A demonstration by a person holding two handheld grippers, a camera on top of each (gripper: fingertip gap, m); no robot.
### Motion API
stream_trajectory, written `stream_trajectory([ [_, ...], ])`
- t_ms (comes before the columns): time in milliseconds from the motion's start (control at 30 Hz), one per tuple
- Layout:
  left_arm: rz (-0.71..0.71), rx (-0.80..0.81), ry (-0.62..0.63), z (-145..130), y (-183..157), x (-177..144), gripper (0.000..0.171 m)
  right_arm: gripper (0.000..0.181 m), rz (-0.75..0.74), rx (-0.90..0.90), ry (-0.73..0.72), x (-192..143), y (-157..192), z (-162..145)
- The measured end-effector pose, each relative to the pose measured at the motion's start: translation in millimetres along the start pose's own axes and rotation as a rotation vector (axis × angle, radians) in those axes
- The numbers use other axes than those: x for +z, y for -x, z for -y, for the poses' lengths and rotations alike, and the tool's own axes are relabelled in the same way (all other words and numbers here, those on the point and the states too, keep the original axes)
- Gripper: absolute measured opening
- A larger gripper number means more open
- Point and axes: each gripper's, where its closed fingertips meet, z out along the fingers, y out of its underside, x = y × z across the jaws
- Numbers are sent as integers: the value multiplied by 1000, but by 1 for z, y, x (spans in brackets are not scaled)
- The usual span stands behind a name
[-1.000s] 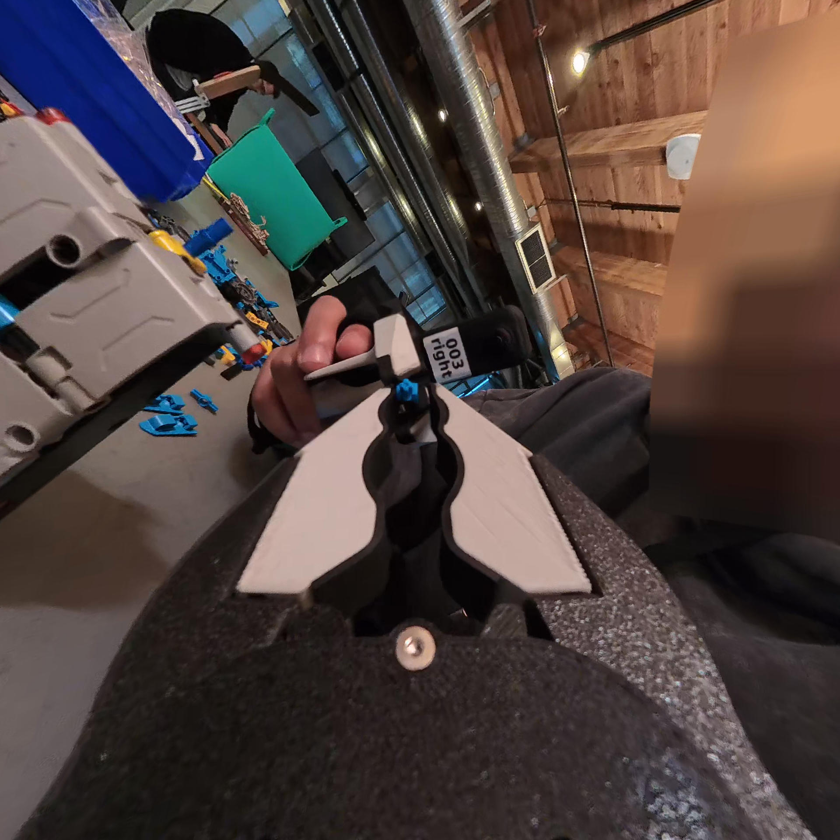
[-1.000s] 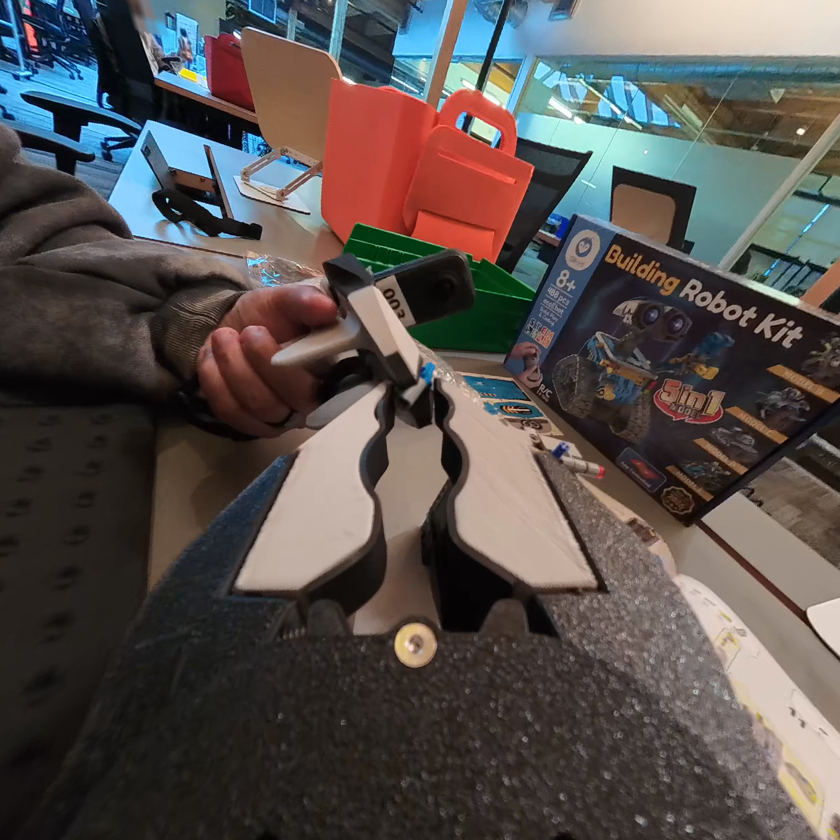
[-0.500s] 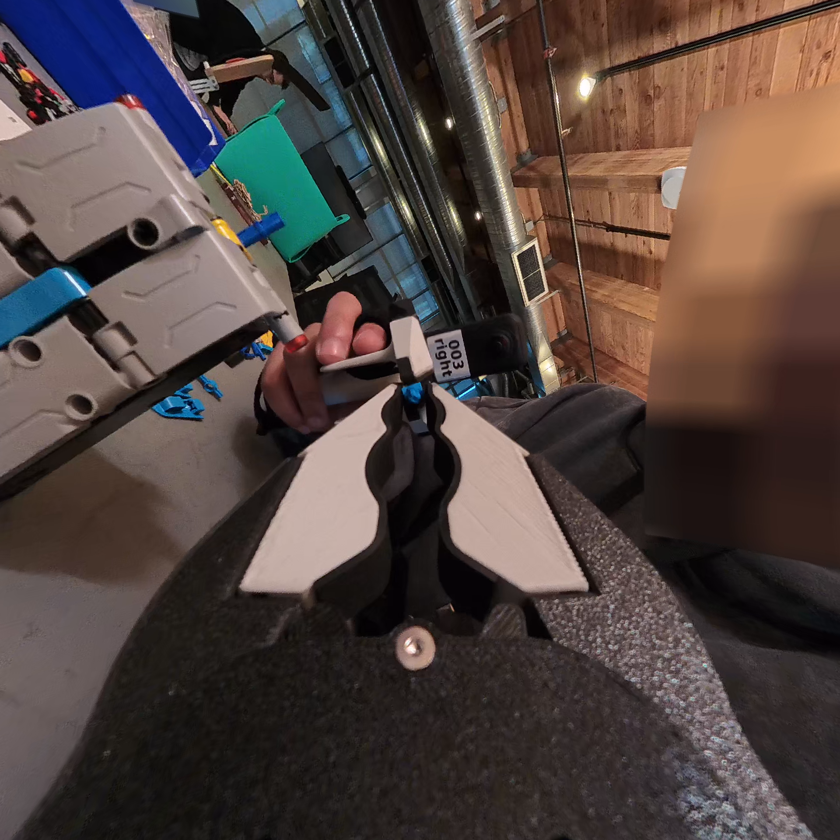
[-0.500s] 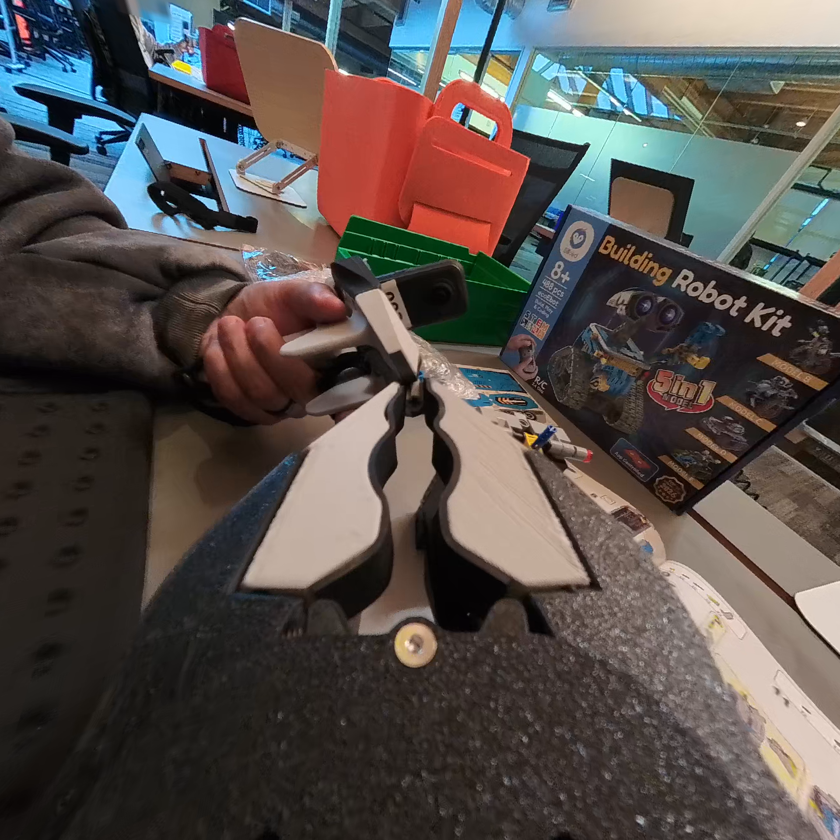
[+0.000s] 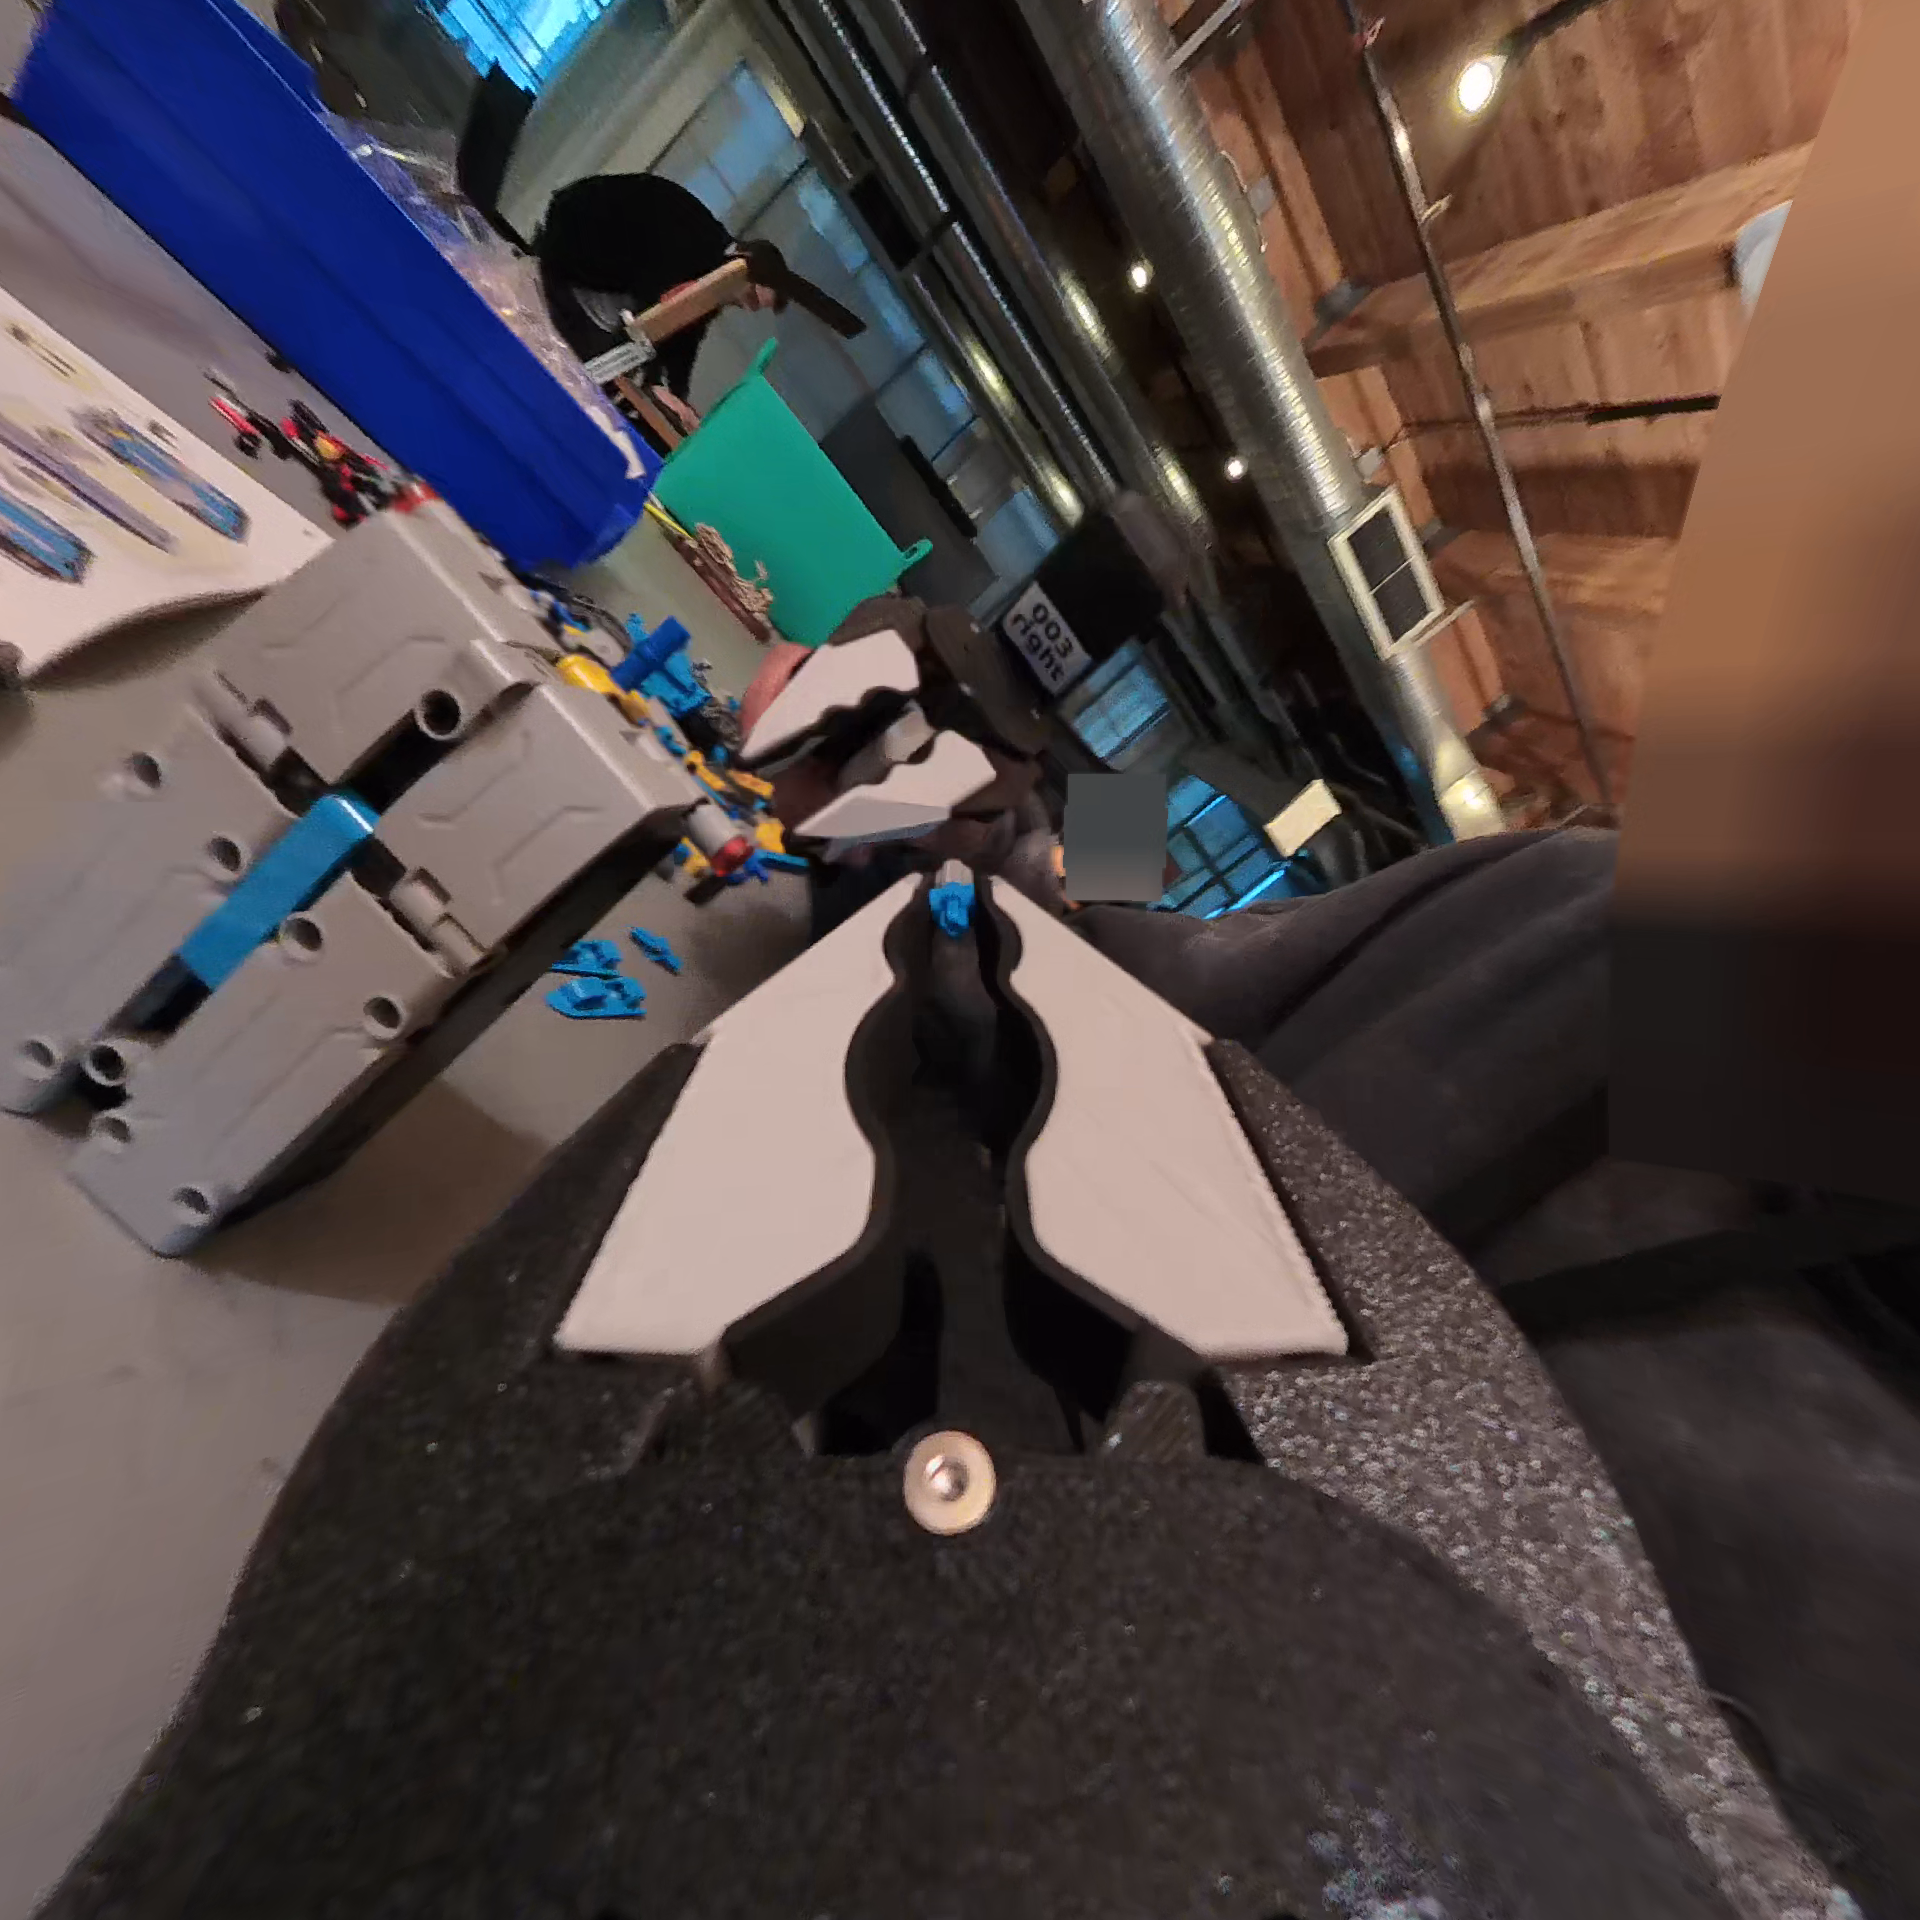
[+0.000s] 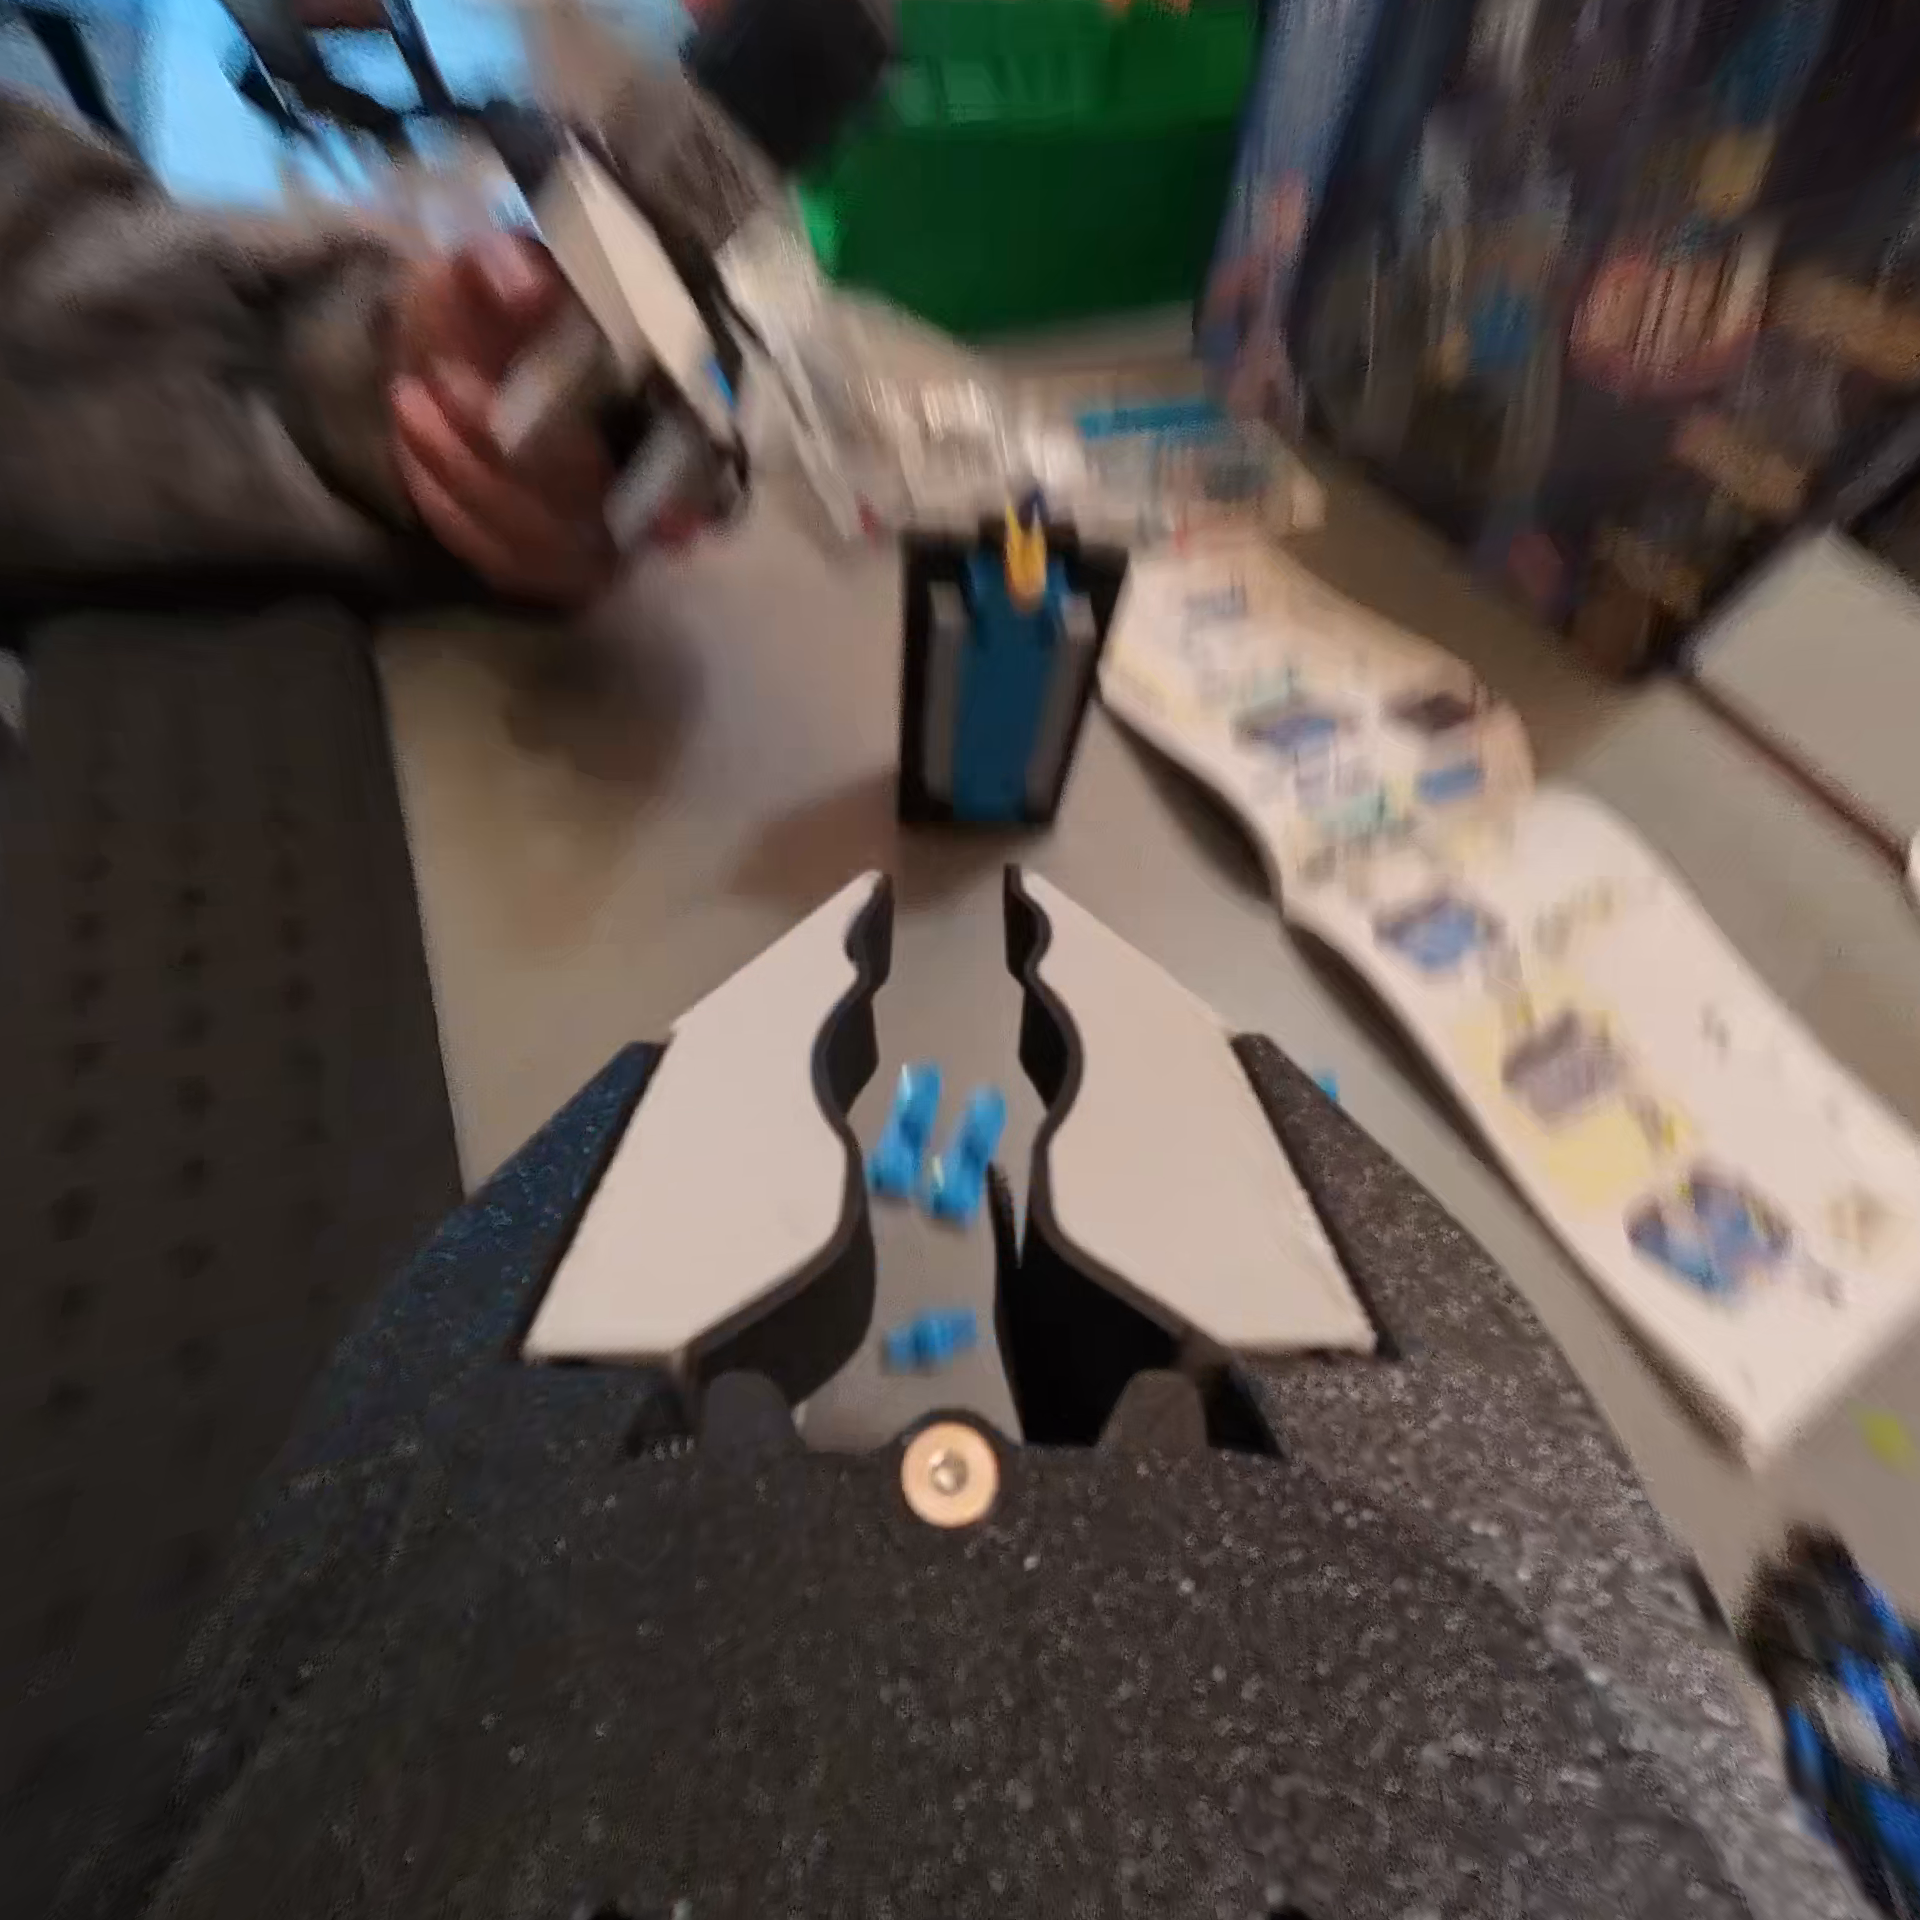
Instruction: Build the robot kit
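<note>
My left gripper (image 5: 951,888) is shut on a small blue building piece (image 5: 948,912) pinched at its tips, held above the table. My right gripper (image 6: 945,904) is open and empty, low over the table, with several small blue pieces (image 6: 935,1143) lying under its fingers. A black, grey and blue model (image 6: 997,686) stands just ahead of it. The right gripper also shows in the left wrist view (image 5: 779,784), jaws apart, beyond my left tips. The left gripper shows blurred in the right wrist view (image 6: 644,343), held by a hand.
A large grey block assembly (image 5: 312,883) sits left of the left gripper, with loose blue pieces (image 5: 597,992) beside it. A blue bin (image 5: 312,260) and a green bin (image 5: 779,499) stand behind. An open instruction booklet (image 6: 1455,987), a kit box (image 6: 1558,260) and a green tray (image 6: 1039,208) lie around the right gripper. Spacing between my two grippers at the tips: around 10 centimetres.
My right gripper has let go, opened and swung away from the left gripper down toward the table. The blue piece stays in my left gripper. The right view is now motion-blurred.
</note>
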Motion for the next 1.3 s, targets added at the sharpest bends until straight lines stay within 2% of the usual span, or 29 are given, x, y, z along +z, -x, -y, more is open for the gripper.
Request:
stream_trajectory([
  [67, 44, 79, 23, -5, 3, 3, 6, 19, -42, 23, 150, -16, -14, -40],
  [133, 66, 151, 37, -10, 2, 7, 6, 16, -93, 51, 193, -25, -26, -64],
  [233, 38, 219, 63, -17, -7, 11, 6, 16, -113, 125, 218, -19, -39, -83],
  [333, 9, 260, 78, -22, -16, 14, 6, 17, -93, 109, 272, -4, -49, -99],
  [700, -62, 260, 119, -33, -28, 17, 6, 16, 32, 14, 283, 11, -62, -101],
  [800, -72, 241, 124, -34, -28, 18, 6, 14, 36, -24, 325, 17, -61, -107],
  [867, -70, 234, 134, -36, -27, 19, 6, 5, 55, 8, 315, 18, -60, -107],
  [967, -59, 237, 144, -38, -24, 19, 6, 4, 70, 76, 329, 17, -60, -108],
  [1033, -46, 241, 137, -37, -22, 19, 6, 3, 36, -1, 352, 17, -60, -107],
  [1133, -28, 251, 100, -30, -20, 17, 6, 3, -46, -142, 356, 17, -56, -93],
  [1300, 2, 271, 50, -19, -16, 13, 6, 3, 38, -260, -22, 14, 22, 26],
])
